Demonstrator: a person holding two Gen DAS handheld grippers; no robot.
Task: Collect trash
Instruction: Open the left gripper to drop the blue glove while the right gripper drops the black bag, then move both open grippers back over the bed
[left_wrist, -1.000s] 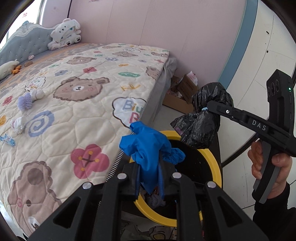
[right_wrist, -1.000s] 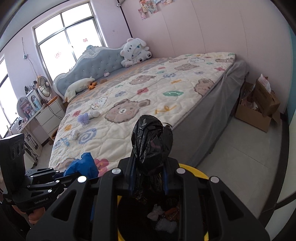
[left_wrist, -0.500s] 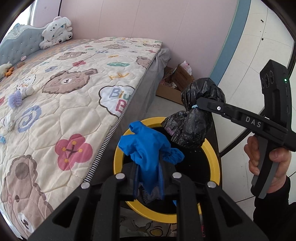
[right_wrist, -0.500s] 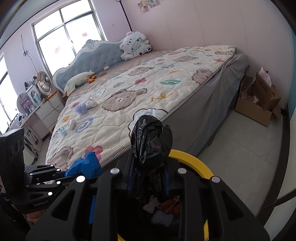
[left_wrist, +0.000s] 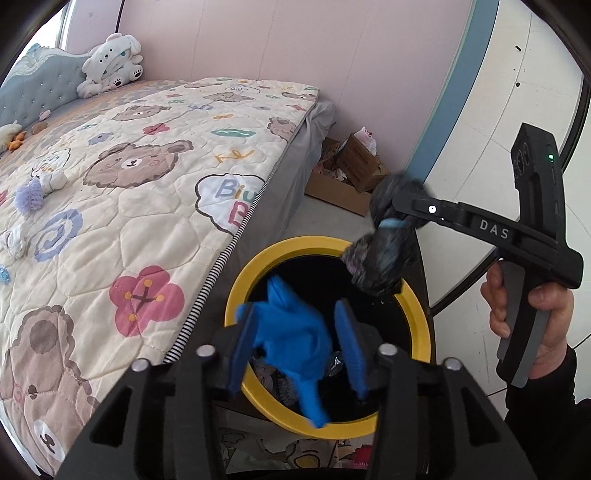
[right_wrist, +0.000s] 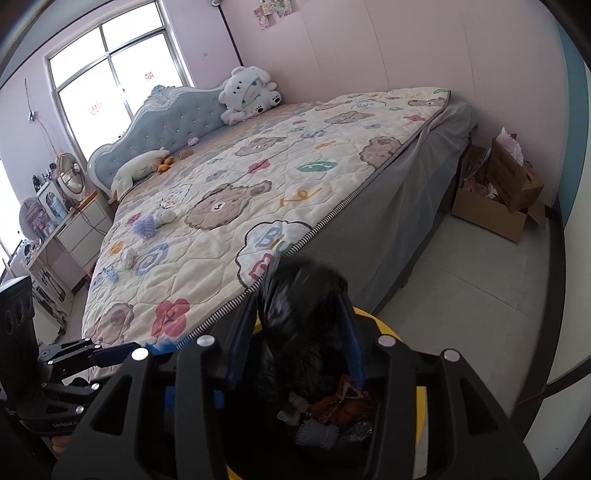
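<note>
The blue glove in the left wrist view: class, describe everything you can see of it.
The blue glove looks like thin, crumpled rubber, motion-blurred. It hangs between the open fingers of the left gripper, seemingly touching only the left pad, with a limp end trailing downward. It sits directly over the dark mouth of the yellow-rimmed bin, apparently dropping into it, beside the bed.

The blue glove (left_wrist: 291, 339) looked like thin matt rubber; the black bag (left_wrist: 384, 258) was crinkled glossy plastic. The bin (left_wrist: 255, 269) had a smooth yellow plastic rim, the bed (left_wrist: 147, 192) a quilted cloth cover.
</note>
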